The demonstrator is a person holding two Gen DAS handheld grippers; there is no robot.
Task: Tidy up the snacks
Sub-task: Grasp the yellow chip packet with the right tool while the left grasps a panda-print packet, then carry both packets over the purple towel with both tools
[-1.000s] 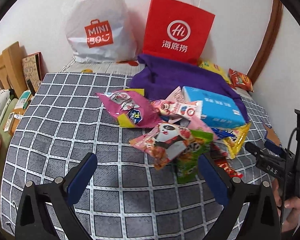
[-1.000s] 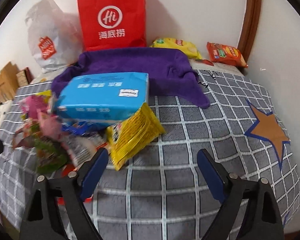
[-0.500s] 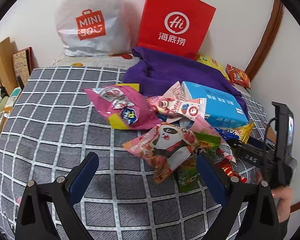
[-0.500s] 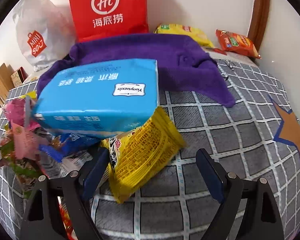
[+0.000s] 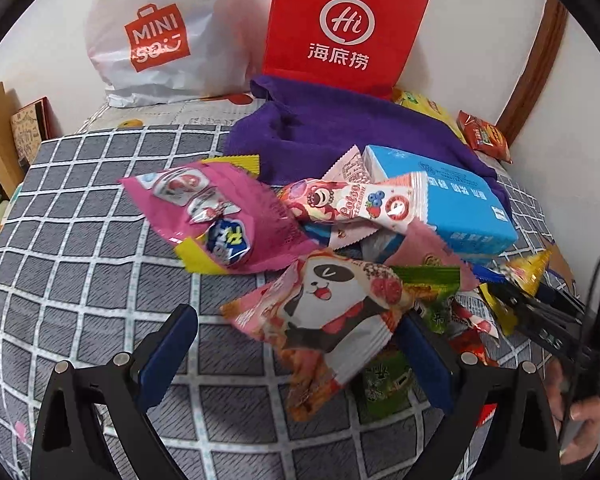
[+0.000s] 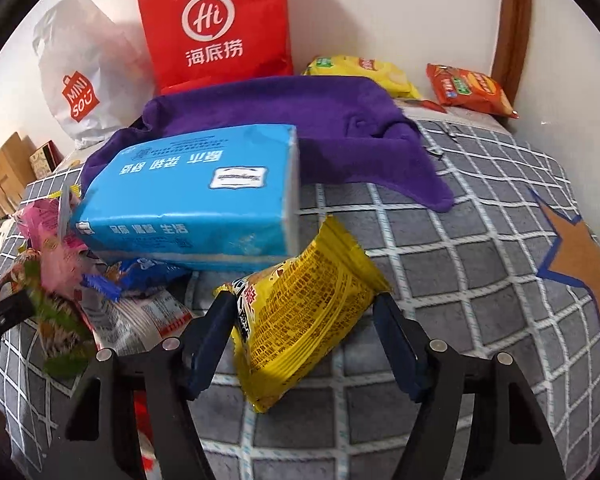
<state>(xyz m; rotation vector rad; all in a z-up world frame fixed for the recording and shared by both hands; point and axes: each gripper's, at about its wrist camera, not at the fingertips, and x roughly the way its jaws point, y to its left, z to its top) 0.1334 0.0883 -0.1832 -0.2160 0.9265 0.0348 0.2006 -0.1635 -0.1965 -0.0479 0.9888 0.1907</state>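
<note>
I'm seeing the snack pile sitting on the grey checked cover (image 6: 440, 248), near the purple towel (image 6: 340, 128) | my right gripper (image 6: 304, 320) is closing around the yellow packet (image 6: 300, 320), pads not yet pressing | my left gripper (image 5: 296, 344) is hanging open over the panda packet (image 5: 328, 320).

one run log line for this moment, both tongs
left tongs: open over panda packet | right tongs: closing around yellow packet, not clamped
</note>
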